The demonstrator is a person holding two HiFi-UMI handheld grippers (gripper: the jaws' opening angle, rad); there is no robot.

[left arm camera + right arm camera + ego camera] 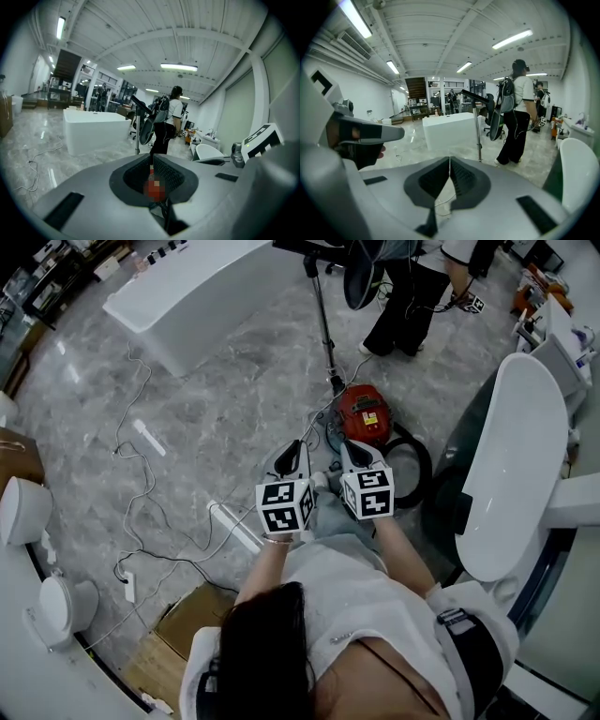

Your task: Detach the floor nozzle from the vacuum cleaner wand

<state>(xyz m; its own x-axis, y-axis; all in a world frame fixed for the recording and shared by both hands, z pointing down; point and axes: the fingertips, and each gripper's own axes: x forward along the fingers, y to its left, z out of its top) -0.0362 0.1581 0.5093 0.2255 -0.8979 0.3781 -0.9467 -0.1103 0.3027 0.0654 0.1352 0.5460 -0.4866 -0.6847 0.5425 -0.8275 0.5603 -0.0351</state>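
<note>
1. At the far left a white counter (187,296) stands on the grey marble floor (234,409), and loose cables (141,442) trail in front of it.
2. My left gripper (152,159) has its fingers drawn in to a thin slit. They clamp nothing.
3. My right gripper (450,161) sits just beside it, fingers pressed fully together and empty.
4. The red vacuum cleaner (364,415) lies on the floor just beyond both tips, and its black hose (417,465) curls to the right.
5. The wand (323,324) rises from the floor just behind the red body, apart from both my grippers. The nozzle at its foot is too small to make out.
6. A person (408,296) in dark trousers stands past the wand.
7. A white oval tub (511,474) fills the right side.
</note>
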